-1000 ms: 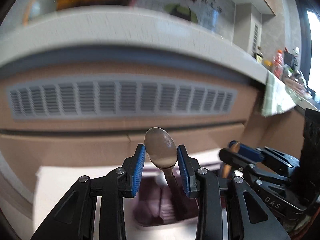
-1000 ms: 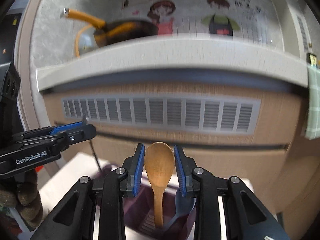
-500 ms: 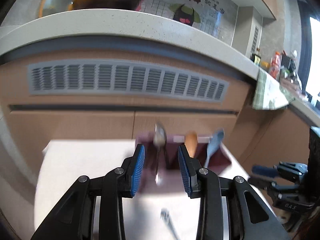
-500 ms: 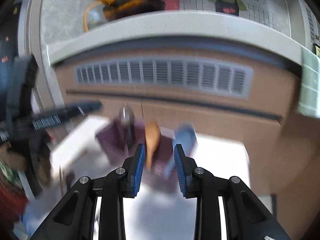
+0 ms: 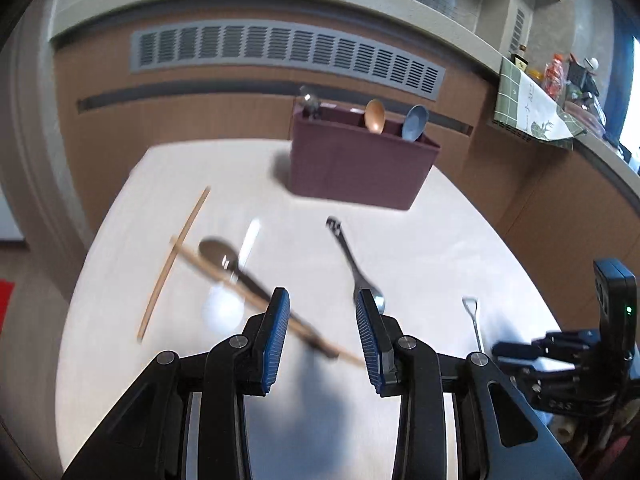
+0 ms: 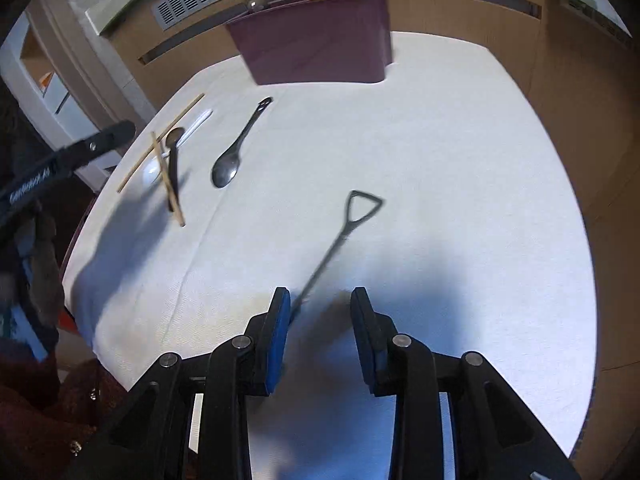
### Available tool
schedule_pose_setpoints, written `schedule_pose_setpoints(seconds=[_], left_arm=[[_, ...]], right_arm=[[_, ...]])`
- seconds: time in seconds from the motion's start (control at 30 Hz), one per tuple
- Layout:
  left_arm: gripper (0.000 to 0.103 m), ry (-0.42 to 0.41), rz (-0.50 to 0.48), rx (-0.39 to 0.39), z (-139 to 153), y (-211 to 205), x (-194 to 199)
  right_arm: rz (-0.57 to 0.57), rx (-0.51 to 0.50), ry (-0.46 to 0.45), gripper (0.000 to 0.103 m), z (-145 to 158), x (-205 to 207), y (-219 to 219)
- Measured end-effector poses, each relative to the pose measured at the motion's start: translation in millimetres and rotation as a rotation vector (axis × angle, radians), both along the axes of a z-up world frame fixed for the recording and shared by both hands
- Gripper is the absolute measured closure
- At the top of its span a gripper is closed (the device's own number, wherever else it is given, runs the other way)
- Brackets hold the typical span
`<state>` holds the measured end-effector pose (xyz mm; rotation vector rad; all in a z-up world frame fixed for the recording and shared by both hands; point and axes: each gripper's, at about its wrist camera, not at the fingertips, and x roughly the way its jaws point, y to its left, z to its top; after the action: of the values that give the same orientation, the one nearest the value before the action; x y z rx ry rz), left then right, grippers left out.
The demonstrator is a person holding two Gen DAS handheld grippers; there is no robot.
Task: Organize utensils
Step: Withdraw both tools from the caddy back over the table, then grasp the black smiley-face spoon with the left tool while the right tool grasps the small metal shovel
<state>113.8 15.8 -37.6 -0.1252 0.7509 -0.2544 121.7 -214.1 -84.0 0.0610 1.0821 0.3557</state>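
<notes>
A maroon utensil holder point(image 5: 360, 164) point(image 6: 316, 46) stands at the far side of the white table. It holds a metal spoon point(image 5: 309, 101), a wooden spoon point(image 5: 375, 115) and a blue spoon point(image 5: 414, 122). On the table lie two chopsticks point(image 5: 174, 260), a dark spoon point(image 5: 236, 270), a white spoon point(image 5: 236, 280), a metal spoon point(image 5: 352, 260) point(image 6: 236, 148) and a shovel-handled utensil point(image 6: 340, 236) point(image 5: 474, 322). My left gripper point(image 5: 322, 336) is open and empty above the near table. My right gripper point(image 6: 320, 336) is open and empty over the shovel-handled utensil's near end.
The table point(image 6: 440, 160) has a white cloth. Behind it runs a wooden cabinet front with a grey vent point(image 5: 288, 54) under a counter. A green checked towel point(image 5: 528, 108) hangs at the right. The right gripper point(image 5: 560, 360) shows in the left wrist view.
Both grippers let go of the spoons in the holder, opened, and pulled back and tilted down toward the table. The metal and wooden spoons now stand in the holder.
</notes>
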Motion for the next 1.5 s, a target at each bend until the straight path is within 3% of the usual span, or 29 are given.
schedule_pose_setpoints(seconds=[0.1,0.2,0.4,0.5,0.7,0.8,0.87,1.17,1.33,1.5], left_arm=[[0.067,0.011,0.043,0.004,-2,12,-13],[0.067,0.01,0.044,0.0,-1,19,-23],[0.067,0.004,0.046,-0.033,2,23,-28],[0.067,-0.003,0.04,-0.034,4,23,-30],[0.067,0.023,0.037,-0.054,-1,23,-25],[0.067,0.042,0.018,-0.055,-4,19,-21],[0.067,0.055,0.007,-0.053,-6,16,-16],[0.067,0.155,-0.078,-0.079,-23,-22,32],[0.069,0.235,-0.094,-0.029,-40,-55,84],[0.084,0.259,-0.07,0.083,-47,-78,122]], right_arm=[[0.036,-0.076,-0.008,0.074,4,-3,17],[0.09,-0.047,0.024,0.075,11,-16,14],[0.07,0.005,0.09,0.075,1,-36,5],[0.033,0.019,0.054,0.075,6,-24,5],[0.001,-0.084,0.005,0.076,0,17,22],[0.014,-0.137,-0.037,0.094,-1,29,33],[0.048,-0.127,-0.051,0.098,0,35,35],[0.002,-0.11,-0.177,0.103,22,66,6],[-0.033,-0.079,-0.244,0.103,33,91,-13],[-0.035,-0.029,-0.235,0.1,31,104,-24]])
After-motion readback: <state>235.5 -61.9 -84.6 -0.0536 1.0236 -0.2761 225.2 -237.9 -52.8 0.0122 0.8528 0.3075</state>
